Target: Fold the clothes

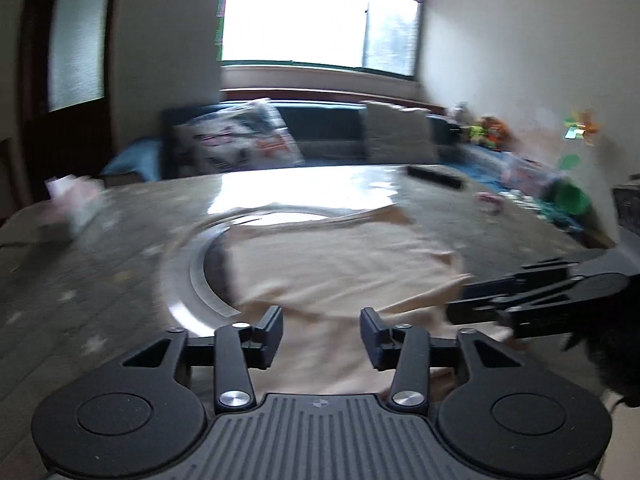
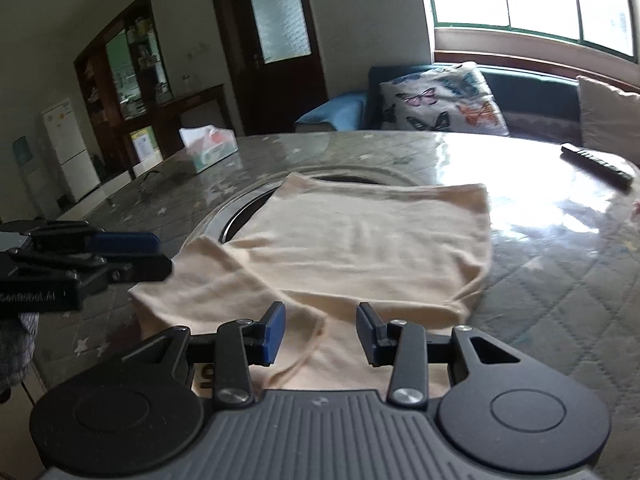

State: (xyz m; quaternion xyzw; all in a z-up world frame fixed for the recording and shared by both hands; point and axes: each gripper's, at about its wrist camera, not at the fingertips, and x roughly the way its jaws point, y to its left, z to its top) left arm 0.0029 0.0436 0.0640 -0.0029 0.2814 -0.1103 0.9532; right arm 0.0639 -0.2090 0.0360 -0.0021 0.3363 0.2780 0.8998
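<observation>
A cream garment [image 2: 360,248] lies partly folded on the round table, over the metal ring at its middle. It also shows in the left wrist view [image 1: 332,268], blurred. My right gripper [image 2: 321,332] is open and empty, just above the garment's near edge where a sleeve flap [image 2: 224,288] lies. My left gripper [image 1: 322,334] is open and empty over the garment's near edge. The left gripper shows at the left edge of the right wrist view [image 2: 132,256]. The right gripper shows at the right of the left wrist view [image 1: 472,300].
The table [image 2: 560,280] has a quilted grey cover with a shiny film. A tissue box [image 2: 208,146] stands at the far left and a black remote [image 2: 596,164] at the far right. A sofa with a butterfly cushion [image 2: 440,100] lies behind. Toys [image 1: 560,192] sit at the right.
</observation>
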